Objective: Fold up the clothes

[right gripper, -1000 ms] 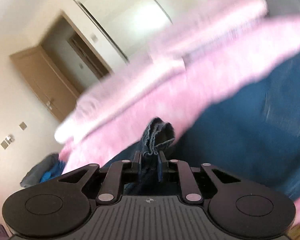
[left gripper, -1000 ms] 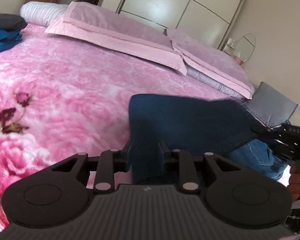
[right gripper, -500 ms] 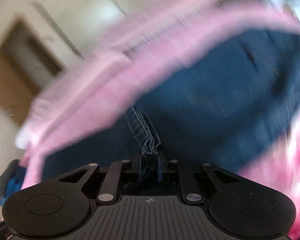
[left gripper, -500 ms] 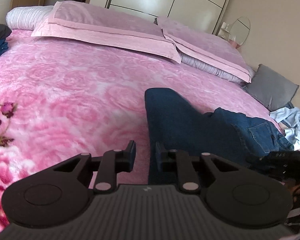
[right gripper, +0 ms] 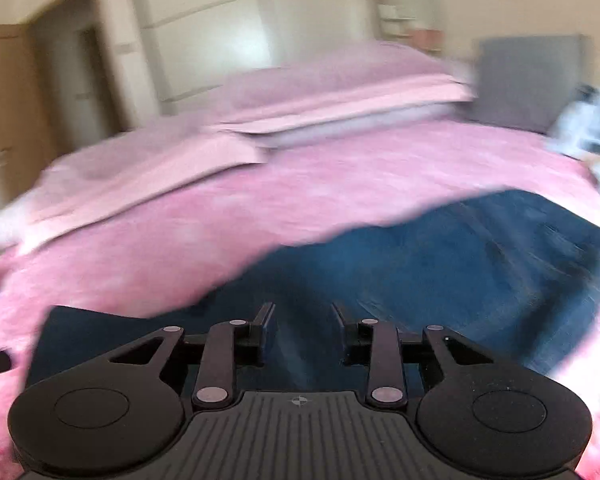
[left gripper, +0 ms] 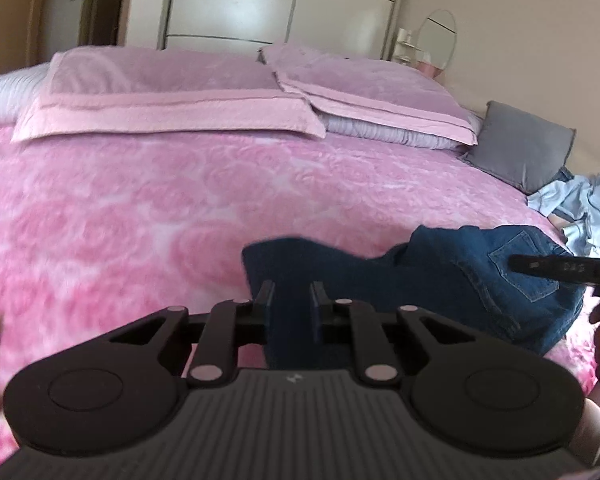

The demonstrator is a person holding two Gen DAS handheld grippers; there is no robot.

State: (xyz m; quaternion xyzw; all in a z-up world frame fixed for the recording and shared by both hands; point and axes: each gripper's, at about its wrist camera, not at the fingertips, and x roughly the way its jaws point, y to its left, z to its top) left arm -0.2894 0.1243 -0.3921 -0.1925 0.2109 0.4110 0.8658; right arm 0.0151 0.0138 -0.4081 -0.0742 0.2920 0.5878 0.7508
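Right gripper (right gripper: 302, 316) just opened, denim released; jeans (left gripper: 480, 280) folded at lower right. Left gripper (left gripper: 290, 296) closing, seemingly empty over denim. Fold laid.

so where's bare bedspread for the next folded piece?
Free: the wide pink bedspread between the pillows and the jeans, left and centre. Crowded: right edge, with jeans, grey cushion, light blue clothes and both grippers.
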